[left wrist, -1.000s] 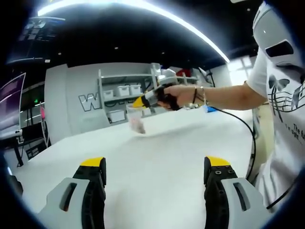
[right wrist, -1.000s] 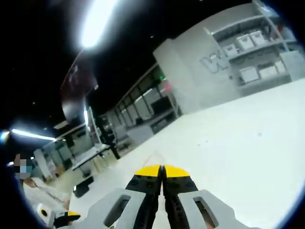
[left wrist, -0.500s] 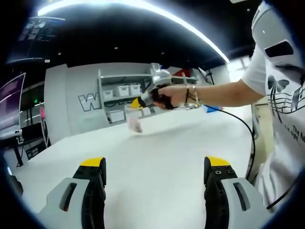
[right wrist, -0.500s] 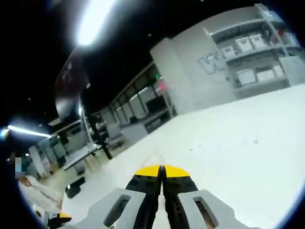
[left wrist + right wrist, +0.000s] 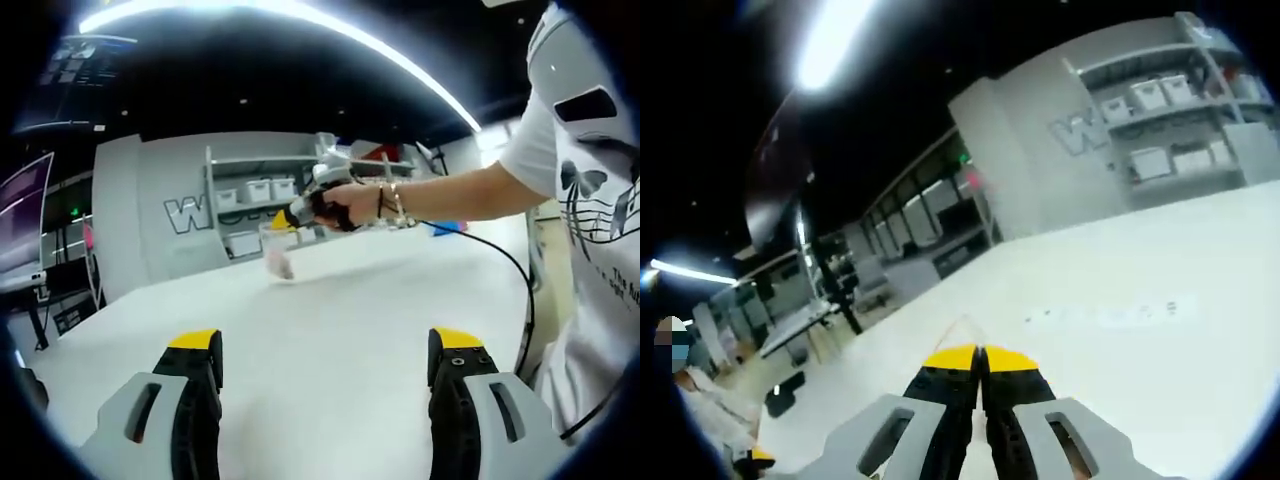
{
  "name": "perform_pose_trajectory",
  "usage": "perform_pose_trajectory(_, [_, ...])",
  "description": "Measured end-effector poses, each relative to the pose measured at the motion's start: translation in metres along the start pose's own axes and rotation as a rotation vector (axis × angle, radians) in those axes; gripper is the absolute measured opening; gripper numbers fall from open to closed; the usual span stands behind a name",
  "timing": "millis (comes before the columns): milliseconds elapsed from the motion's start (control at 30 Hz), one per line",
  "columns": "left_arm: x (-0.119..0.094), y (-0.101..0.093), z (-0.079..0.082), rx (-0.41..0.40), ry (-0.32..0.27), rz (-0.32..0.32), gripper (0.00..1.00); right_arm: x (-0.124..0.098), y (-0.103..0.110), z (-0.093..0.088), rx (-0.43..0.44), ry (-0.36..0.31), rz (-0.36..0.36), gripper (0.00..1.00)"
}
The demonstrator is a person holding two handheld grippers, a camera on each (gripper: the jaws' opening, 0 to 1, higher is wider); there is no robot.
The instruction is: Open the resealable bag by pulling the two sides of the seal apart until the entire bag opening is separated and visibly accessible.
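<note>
Two pairs of tongs are in use. The left tongs [image 5: 325, 360] have their yellow-tipped jaws spread wide apart, with nothing between them. They hang low over the white counter [image 5: 330, 310], and lots of bare counter lies in front of them and on both sides.

The right tongs [image 5: 980, 352] have their jaws pressed together. A thin, clear, pointed edge sticks out from between the tips, so they are clamped on the bag [image 5: 279, 250]. In the left gripper view, those right tongs are far off across the counter, held in a person's hand [image 5: 345, 203] with bracelets on the wrist. The clear bag hangs down from the tips, with something pinkish at its bottom. Its lower end is close to the counter, but it is too small to tell if it touches. The bag is well apart from the left tongs.

A black cable [image 5: 500, 260] runs from the hand down along the right edge of the counter, near the person's white shirt [image 5: 590, 150].

Past the far edge of the counter stands a grey wall with a shelf [image 5: 260, 200] that holds white boxes. On the left edge are dark desks and a screen [image 5: 25, 215].
</note>
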State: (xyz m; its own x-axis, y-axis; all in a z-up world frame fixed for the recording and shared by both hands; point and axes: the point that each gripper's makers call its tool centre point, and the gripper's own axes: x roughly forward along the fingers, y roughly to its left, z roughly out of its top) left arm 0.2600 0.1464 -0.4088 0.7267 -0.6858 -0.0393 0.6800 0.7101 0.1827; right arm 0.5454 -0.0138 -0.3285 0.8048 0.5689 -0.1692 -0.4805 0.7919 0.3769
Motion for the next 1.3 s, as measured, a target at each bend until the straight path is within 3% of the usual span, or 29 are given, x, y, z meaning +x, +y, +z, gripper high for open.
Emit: perform_pose_trajectory(1300, [0.000, -0.001, 0.000, -0.002, -0.005, 0.001, 0.84, 0.036, -0.032, 0.018, -0.020, 0.043, -0.069, 0.00])
